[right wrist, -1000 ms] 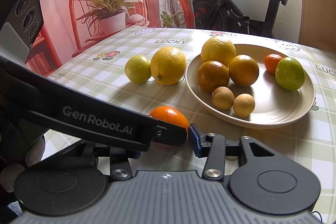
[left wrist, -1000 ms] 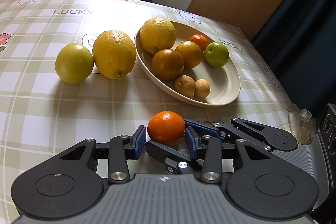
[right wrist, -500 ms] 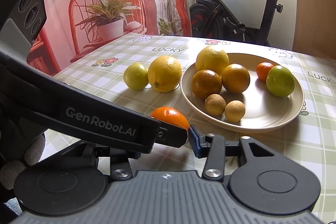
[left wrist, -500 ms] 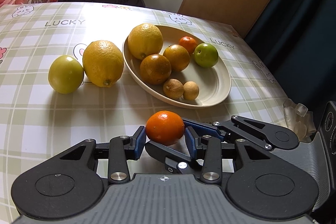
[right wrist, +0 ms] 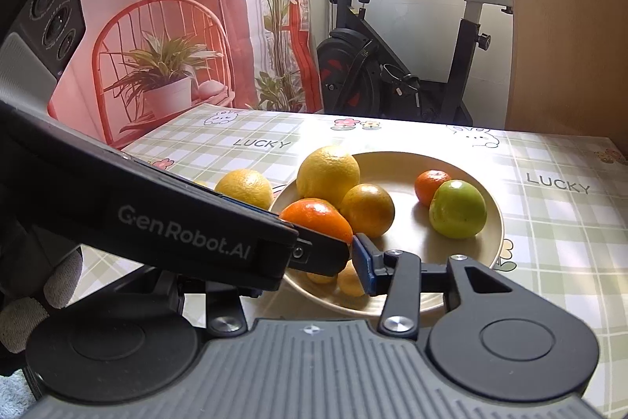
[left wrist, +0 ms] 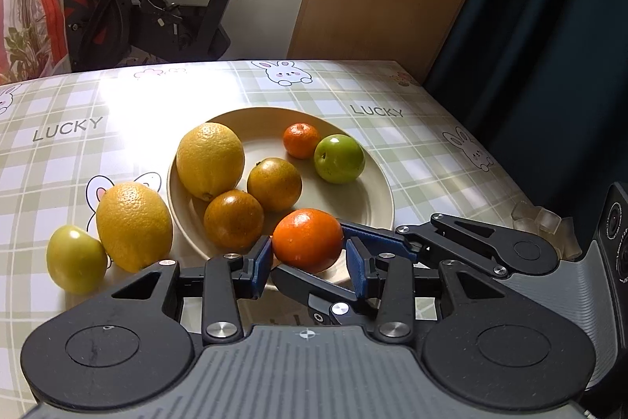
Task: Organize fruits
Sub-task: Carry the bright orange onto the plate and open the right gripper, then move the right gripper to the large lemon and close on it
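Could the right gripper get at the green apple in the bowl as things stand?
Probably yes: the green apple sits uncovered on the bowl's right side, ahead of the right gripper; the left gripper holds an orange further left.

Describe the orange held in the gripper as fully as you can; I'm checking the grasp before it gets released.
The orange is small, round and bright orange, with a glossy, finely dimpled peel and a sunlit highlight on top. It sits between the blue pads of the left gripper, which press its two sides. It is held over the near edge of the beige plate, close to a darker brownish orange. The right gripper comes in beside it; whether that touches it is unclear.
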### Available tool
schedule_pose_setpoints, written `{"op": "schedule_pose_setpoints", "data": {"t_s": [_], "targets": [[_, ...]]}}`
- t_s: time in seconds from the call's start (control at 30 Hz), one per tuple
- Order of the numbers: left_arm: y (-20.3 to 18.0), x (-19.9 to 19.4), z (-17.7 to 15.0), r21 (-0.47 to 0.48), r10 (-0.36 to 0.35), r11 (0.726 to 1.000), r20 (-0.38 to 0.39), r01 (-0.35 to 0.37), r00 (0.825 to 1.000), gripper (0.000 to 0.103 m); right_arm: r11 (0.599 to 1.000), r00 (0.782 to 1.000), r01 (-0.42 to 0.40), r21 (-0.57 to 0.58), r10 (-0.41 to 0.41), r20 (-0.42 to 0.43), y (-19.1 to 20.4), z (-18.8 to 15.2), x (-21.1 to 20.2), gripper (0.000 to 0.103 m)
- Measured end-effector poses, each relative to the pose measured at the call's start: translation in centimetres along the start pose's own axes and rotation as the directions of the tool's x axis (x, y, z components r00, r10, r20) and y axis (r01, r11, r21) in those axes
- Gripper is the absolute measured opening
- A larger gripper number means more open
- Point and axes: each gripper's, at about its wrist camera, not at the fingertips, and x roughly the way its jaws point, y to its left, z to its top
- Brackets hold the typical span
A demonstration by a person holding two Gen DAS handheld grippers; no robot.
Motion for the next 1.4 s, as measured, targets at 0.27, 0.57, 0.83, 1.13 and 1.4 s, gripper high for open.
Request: {"op": "schedule_pose_setpoints", "data": {"t_s": [0.27, 0.57, 0.83, 1.13, 1.4], "targets": [[0.2, 2.4, 1.7, 0.016, 0.025, 1.000, -0.035, -0.024, 0.999, 0.043, 0.999, 0.999, 0.035, 0.041, -0.035, -0.023, -1.6, 0.6, 2.1, 0.046], [0.4, 3.5, 1.8, 0.015, 0.035, 0.999, -0.060, -0.034, 0.998, 0.043, 0.997, 0.998, 0.042, 0.072, -0.039, -0.052, -2.5, 0.5, 3.2, 0.046], [1.0, 3.5, 2.0, -0.006, 0.032, 0.999, -0.067, -0.033, 0.997, 0.044, 0.996, 0.997, 0.045, 0.082, -0.040, -0.060, -2.5, 0.8, 3.6, 0.047], [1.6, 2.7, 2.1, -0.053, -0.001, 0.999, -0.064, -0.003, 0.998, 0.045, 0.996, 0.997, 0.046, 0.074, -0.041, -0.063, -2.0, 1.1, 2.9, 0.049], [4.4, -1.5, 3.6, -0.125, -0.004, 0.992, 0.050, 0.010, 0.999, 0.050, 0.995, 0.999, 0.033, 0.089, -0.032, -0.023, -2.5, 2.9, 1.6, 0.050]]}}
